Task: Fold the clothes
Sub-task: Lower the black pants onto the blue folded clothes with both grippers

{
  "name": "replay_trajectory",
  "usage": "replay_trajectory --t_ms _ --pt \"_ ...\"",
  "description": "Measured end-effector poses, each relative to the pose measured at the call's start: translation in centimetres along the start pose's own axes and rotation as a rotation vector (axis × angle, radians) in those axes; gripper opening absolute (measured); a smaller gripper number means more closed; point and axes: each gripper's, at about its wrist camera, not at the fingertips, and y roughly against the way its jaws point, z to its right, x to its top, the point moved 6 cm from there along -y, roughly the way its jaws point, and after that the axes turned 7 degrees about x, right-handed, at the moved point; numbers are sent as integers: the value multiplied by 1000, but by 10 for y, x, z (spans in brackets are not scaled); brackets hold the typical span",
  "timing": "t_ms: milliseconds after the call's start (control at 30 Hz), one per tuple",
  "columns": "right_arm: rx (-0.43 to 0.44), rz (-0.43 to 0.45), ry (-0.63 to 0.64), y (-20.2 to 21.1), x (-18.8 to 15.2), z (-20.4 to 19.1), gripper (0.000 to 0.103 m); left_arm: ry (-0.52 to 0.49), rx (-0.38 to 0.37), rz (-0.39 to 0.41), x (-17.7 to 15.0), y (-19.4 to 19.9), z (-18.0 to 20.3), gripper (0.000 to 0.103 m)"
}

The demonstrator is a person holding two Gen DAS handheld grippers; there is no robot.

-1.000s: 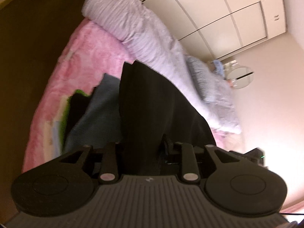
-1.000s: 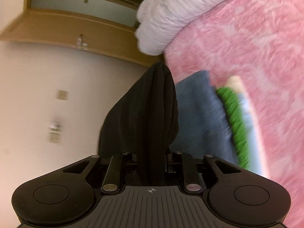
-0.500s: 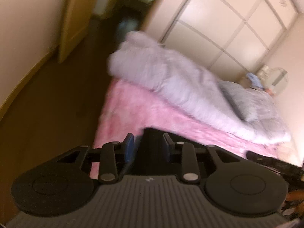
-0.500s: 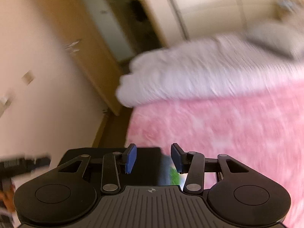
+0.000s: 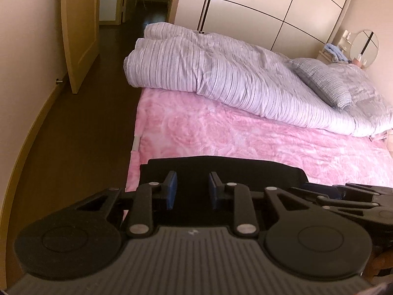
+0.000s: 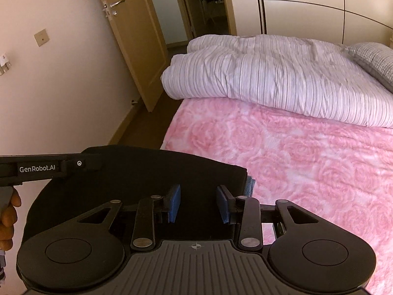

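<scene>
Both claws stand with jaws apart and nothing between them, the left claw (image 5: pixel 192 187) and the right claw (image 6: pixel 198 202) each hovering just above the folded black garment (image 5: pixel 221 169), which lies at the near corner of the bed on the pink rose-patterned blanket (image 5: pixel 221 135). A sliver of blue cloth (image 6: pixel 250 184) peeks from under the garment at 3 o'clock. Farther off, toward 12 o'clock, a striped duvet (image 5: pixel 221 73) is bunched along the bed, with a checked pillow (image 5: pixel 321 83) at 2 o'clock and an open wooden door (image 6: pixel 137 41) at 10 o'clock.

Right gripper (image 6: pixel 198 202) with blue pads (image 6: pixel 175 202) parted over a folded black garment (image 6: pixel 147 172) on the pink bedspread (image 6: pixel 307 162). Left gripper (image 6: pixel 49 167) beside at the garment's left edge. Beyond, a rumpled striped duvet (image 6: pixel 270 78) and an open wooden door (image 6: pixel 137 36).
</scene>
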Motion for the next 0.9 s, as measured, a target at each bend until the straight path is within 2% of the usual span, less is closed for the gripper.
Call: replay_trajectory --t_ms 133,233,400,433,500,567,700,767,833,900 --pt "3 -11 -15 -1 0 -1 37 7 -4 -2 0 -1 -1 24" --pt "-4 -22 20 -6 2 0 37 25 -20 3 -4 -6 -5 25" --pt "14 -27 38 -7 5 1 37 107 -67 11 -9 -4 -20 26" --pt "23 -20 30 1 6 0 37 123 -68 14 -9 4 -22 26" --pt "39 24 31 25 4 -5 37 146 -63 29 -12 27 -27 18" --pt "61 68 64 53 -6 -14 37 145 -54 52 -22 54 -30 18" --pt "60 57 128 95 -40 -28 37 131 -51 64 -57 100 -21 18" --pt "60 57 175 110 -58 -35 37 112 -27 54 -76 111 -14 19" --pt "71 29 215 112 -74 -40 37 82 41 11 -100 106 -9 19" --pt "81 -48 241 100 -91 -42 37 98 98 -13 -117 102 -6 23"
